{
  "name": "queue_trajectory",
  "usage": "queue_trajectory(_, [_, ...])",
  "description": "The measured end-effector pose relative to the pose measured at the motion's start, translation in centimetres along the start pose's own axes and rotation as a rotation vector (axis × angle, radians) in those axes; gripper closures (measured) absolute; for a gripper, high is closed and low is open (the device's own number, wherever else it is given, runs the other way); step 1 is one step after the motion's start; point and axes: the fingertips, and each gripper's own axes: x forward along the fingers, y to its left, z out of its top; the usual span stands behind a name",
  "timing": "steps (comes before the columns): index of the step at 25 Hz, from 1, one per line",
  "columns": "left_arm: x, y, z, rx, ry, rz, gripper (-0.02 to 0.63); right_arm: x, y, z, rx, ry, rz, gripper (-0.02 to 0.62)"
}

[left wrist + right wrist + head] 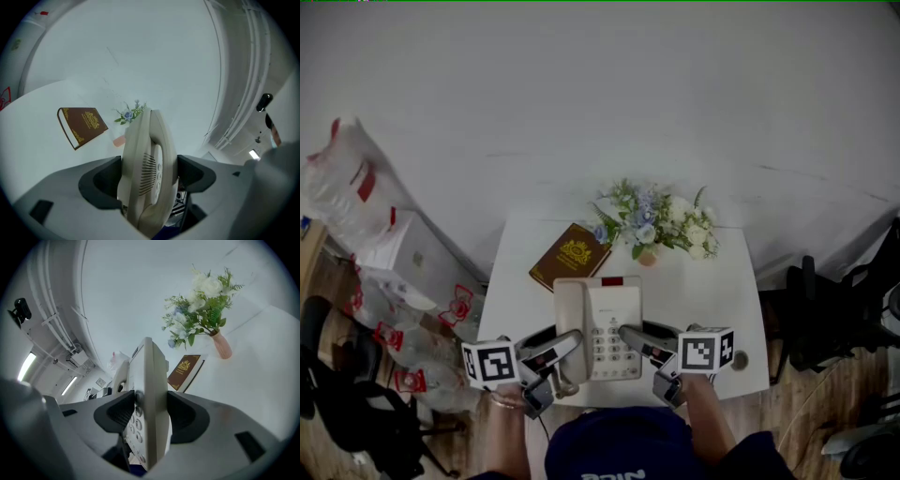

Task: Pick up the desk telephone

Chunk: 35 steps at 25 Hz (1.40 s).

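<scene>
The beige desk telephone [605, 323] is over the near middle of the white table [712, 309], handset on its left, keypad in the centre. My left gripper [572, 339] is shut on the handset side; in the left gripper view the phone [147, 164] stands edge-on, clamped between the two jaws of that gripper [149, 176]. My right gripper [628, 334] is shut on the keypad side; in the right gripper view the phone [150, 394] fills the gap of that gripper [150, 416]. Whether the phone is off the table I cannot tell.
A brown book [570, 255] lies behind the phone on the left. A small vase of flowers [656, 220] stands at the back of the table. Plastic bags [347, 187] and a box sit on the floor left; a black chair [825, 319] is at the right.
</scene>
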Motion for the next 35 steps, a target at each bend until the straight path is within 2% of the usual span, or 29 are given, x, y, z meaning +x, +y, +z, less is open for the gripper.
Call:
queue_trajectory(11, [-1.6,-6.6,3.1,0.191,-0.083,-0.075,0.227,-2.3,5.4,3.5,-0.128,-0.103,0.064,0.359])
queue_trajectory(35, [-4.5,-16.3,4.7,0.429,-0.217,-0.188,0.227,-7.7,13.7,7.1,-0.371,-0.273,0.142,0.359])
